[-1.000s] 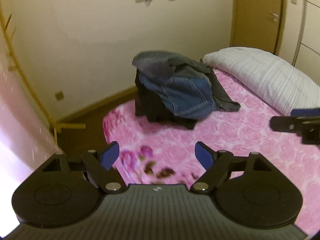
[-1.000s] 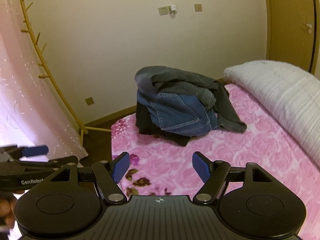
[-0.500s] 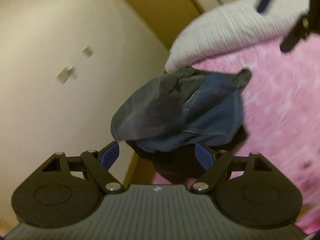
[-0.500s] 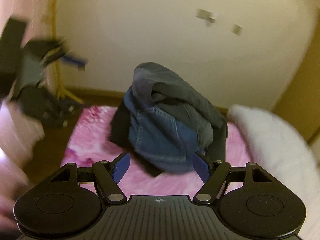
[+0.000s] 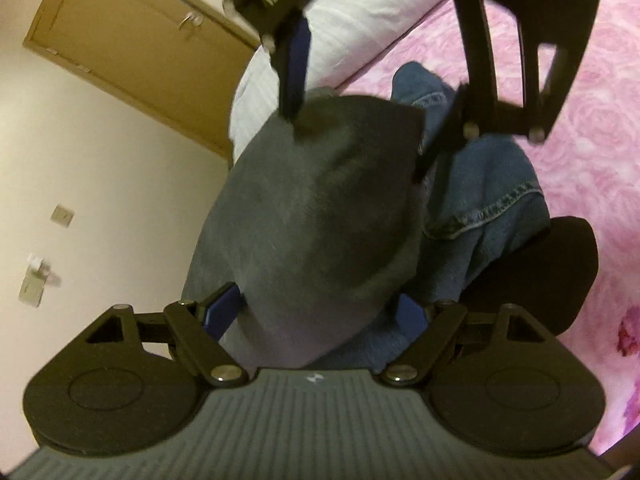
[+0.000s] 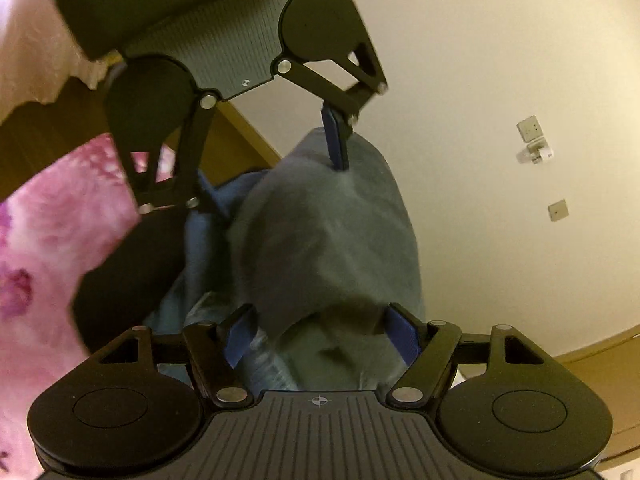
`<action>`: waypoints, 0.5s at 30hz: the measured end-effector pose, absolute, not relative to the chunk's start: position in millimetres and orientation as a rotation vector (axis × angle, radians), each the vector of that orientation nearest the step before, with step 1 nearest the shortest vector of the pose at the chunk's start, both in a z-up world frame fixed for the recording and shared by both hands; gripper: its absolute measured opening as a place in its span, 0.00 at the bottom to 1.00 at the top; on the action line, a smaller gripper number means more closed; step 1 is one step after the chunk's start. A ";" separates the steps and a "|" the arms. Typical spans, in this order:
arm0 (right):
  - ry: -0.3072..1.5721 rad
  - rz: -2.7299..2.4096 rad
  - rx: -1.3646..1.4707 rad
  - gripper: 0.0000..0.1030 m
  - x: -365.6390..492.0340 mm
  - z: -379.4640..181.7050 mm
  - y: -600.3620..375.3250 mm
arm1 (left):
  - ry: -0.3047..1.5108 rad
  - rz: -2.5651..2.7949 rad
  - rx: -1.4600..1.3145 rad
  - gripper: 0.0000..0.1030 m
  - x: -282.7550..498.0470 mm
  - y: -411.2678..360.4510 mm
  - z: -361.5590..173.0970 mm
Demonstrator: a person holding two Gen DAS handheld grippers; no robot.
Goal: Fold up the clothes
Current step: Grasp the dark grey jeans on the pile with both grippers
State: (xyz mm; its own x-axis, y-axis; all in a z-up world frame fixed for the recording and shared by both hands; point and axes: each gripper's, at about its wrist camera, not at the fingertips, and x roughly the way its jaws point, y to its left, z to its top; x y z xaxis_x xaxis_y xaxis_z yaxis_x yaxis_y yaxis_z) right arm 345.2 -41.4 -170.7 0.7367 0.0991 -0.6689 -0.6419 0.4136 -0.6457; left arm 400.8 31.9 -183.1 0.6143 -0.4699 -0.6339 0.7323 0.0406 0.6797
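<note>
A heap of clothes lies on the pink floral bed (image 5: 580,80). A grey garment (image 5: 320,208) tops it, over blue denim (image 5: 480,184) and a black garment (image 5: 560,272). My left gripper (image 5: 316,314) straddles the near side of the grey garment, jaws wide and closing, with the cloth bulging between the blue pads. My right gripper (image 6: 322,336) straddles the grey garment (image 6: 332,232) from the opposite side, jaws also wide and closing. Each gripper faces the other across the heap: the right gripper (image 5: 360,136) and the left gripper (image 6: 280,188) both reach into the cloth.
A white striped pillow (image 5: 348,20) lies on the bed behind the heap. A wooden door (image 5: 140,40) and a cream wall with sockets (image 6: 532,132) stand beyond. A pale pink curtain (image 6: 32,40) hangs beside the bed, above a wooden floor.
Both grippers have rolled, dropped and closed in on the heap from opposite sides. From hovering apart over the bed, they now straddle the grey garment, jaws slightly narrower.
</note>
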 end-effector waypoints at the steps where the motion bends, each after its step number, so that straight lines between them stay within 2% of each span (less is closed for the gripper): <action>1: 0.620 0.506 -0.996 0.47 351.7 -166.5 -45.4 | 0.288 -0.960 1.213 0.68 403.4 31.2 -180.4; 2: 0.643 0.509 -0.936 0.25 358.1 -161.4 -49.7 | 0.305 -0.975 1.198 0.64 404.8 31.2 -176.2; 4: 0.652 0.481 -0.850 0.11 364.1 -141.5 -64.3 | 0.309 -0.991 1.160 0.52 406.1 31.3 -165.5; 6: 0.622 0.451 -0.811 0.08 367.0 -120.3 -78.7 | 0.283 -0.989 1.128 0.29 405.8 29.4 -151.5; 7: 0.596 0.426 -0.799 0.06 368.1 -105.5 -87.8 | 0.256 -0.992 1.110 0.26 404.5 27.0 -141.5; 9: 0.546 0.367 -0.771 0.05 369.1 -74.6 -108.8 | 0.204 -0.988 1.066 0.11 402.0 18.2 -118.2; 12: 0.498 0.268 -0.716 0.03 367.8 -31.8 -145.1 | 0.128 -0.988 1.008 0.04 393.8 -5.9 -76.7; 15: 0.457 0.162 -0.663 0.03 347.6 4.5 -186.8 | 0.032 -1.025 0.953 0.03 369.4 -31.4 -39.9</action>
State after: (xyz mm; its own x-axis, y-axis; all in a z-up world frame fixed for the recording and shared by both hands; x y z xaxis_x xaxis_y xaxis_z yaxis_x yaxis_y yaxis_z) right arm 347.6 -186.8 4.5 0.8889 0.0009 -0.4582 -0.2874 0.7799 -0.5560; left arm 369.4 -31.4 -39.9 0.5548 -0.7083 -0.4365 0.7344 0.1704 0.6570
